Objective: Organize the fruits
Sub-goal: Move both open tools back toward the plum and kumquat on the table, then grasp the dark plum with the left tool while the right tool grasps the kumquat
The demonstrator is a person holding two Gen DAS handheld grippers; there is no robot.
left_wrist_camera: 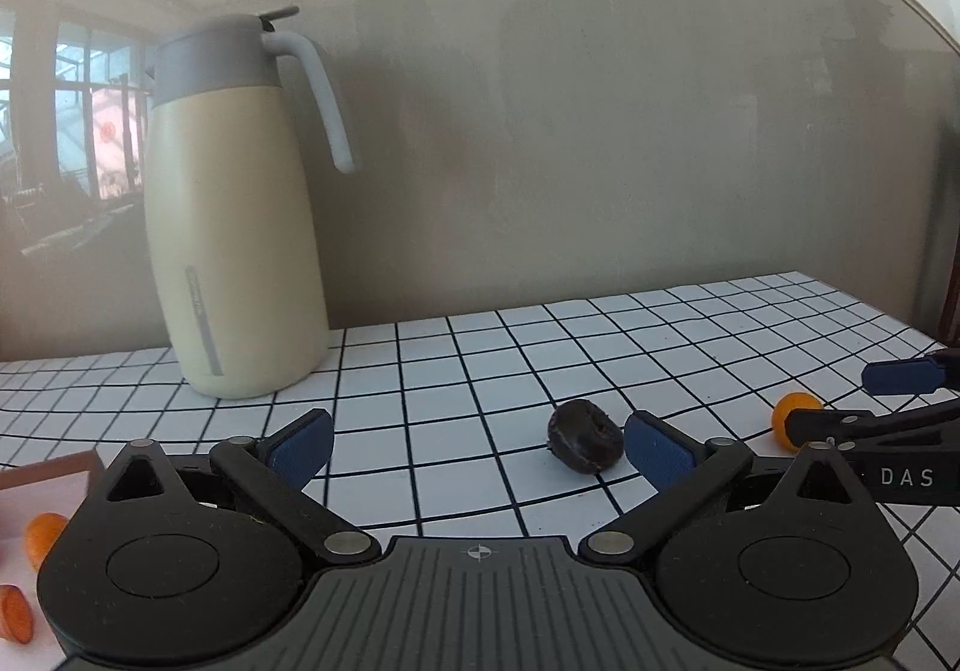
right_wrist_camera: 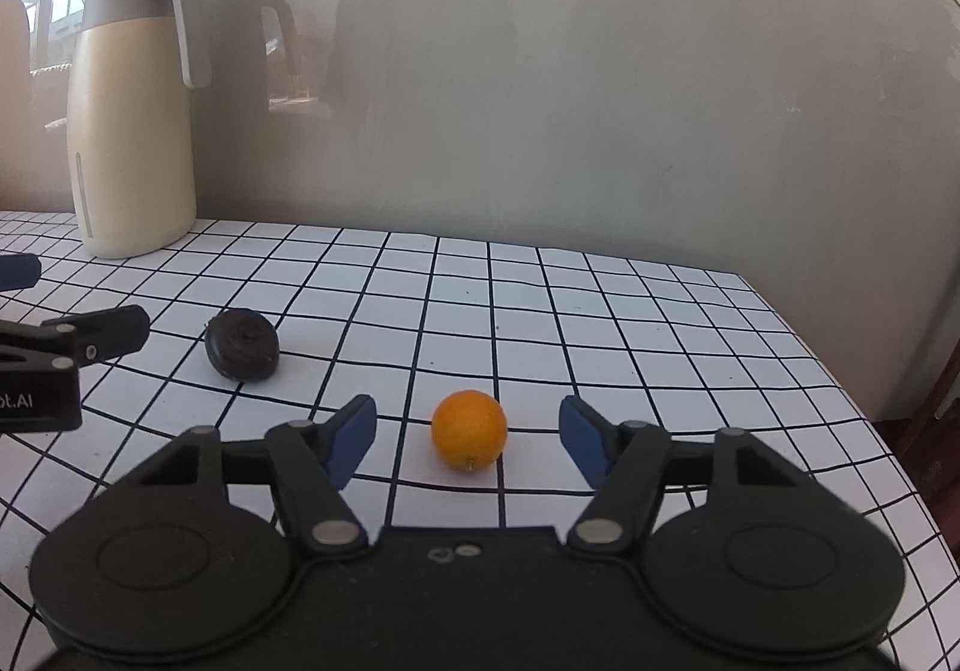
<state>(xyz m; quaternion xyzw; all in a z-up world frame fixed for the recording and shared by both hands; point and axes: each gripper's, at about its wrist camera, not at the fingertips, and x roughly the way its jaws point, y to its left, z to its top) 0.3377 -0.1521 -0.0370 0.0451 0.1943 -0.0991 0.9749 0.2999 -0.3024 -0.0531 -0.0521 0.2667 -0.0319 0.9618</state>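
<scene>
On the grid-patterned bench (right_wrist_camera: pixel 600 311), the right gripper (right_wrist_camera: pixel 468 437) sits low with its jaws spread on either side of a small orange (right_wrist_camera: pixel 469 429), the pads clear of the fruit; the left gripper (left_wrist_camera: pixel 477 446), jaws spread and empty, hovers with a dark wrinkled fruit (left_wrist_camera: pixel 585 444) just inside its right pad. The step in hand looks like a two-handed approach to grasp; next, each pair of jaws must centre on its fruit and pinch gently so neither rolls away; a cream thermos jug (left_wrist_camera: pixel 234 215) stands behind, orange pieces (left_wrist_camera: pixel 43 536) on a board (left_wrist_camera: pixel 54 470) at far left.
</scene>
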